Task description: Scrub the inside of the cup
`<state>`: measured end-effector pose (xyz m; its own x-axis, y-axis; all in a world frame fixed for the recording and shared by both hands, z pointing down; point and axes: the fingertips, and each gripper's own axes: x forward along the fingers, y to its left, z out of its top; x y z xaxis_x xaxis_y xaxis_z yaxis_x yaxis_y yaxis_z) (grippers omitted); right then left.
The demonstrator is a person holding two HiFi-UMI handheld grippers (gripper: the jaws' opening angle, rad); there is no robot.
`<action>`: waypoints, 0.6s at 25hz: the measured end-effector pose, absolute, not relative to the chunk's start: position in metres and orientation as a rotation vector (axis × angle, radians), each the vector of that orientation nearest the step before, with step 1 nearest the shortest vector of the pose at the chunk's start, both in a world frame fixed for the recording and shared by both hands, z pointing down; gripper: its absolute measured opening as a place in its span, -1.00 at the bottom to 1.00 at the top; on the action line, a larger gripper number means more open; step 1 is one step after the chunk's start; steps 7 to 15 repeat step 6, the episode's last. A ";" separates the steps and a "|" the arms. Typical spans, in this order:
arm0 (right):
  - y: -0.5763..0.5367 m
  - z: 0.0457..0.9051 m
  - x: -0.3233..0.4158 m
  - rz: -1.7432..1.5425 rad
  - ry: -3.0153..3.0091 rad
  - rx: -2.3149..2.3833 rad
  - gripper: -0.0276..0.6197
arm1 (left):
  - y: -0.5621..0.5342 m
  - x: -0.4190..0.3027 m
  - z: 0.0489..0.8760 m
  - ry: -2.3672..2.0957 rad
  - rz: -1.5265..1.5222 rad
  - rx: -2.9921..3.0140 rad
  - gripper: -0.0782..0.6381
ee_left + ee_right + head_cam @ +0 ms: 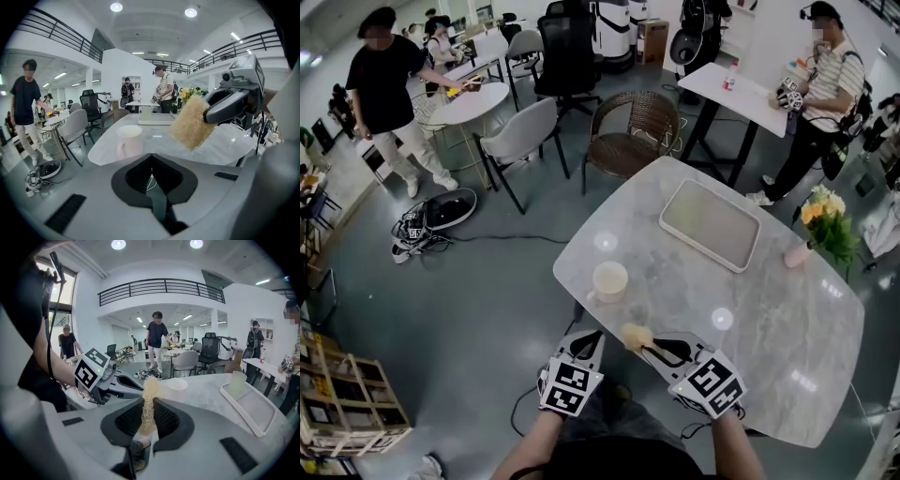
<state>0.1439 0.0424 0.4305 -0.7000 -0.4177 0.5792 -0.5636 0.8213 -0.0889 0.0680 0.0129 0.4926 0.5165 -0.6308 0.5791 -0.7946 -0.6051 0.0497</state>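
Left gripper (589, 341) at the near edge has its jaws clenched on nothing. Right gripper (656, 351) is grasping a loofah scrubber (636, 335). 1 cup (610, 279) stands just beyond on the table (750, 309).

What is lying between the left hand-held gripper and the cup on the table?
Only bare tabletop: in the head view nothing stands between the left hand-held gripper and the cup. The sponge is off to the side.

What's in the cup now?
Nothing shows inside the cup from the head view, only its pale interior; the scrubber is outside it. Any residue is too small to tell.
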 end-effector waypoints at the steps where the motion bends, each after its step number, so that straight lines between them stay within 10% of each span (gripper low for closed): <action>1: 0.043 0.431 0.145 0.351 -2.448 0.722 -0.73 | 0.013 0.069 0.492 -1.190 0.752 2.454 -0.74; 15: 0.049 0.430 0.152 0.346 -2.449 0.728 -0.73 | 0.017 0.079 0.490 -1.177 0.760 2.472 -0.74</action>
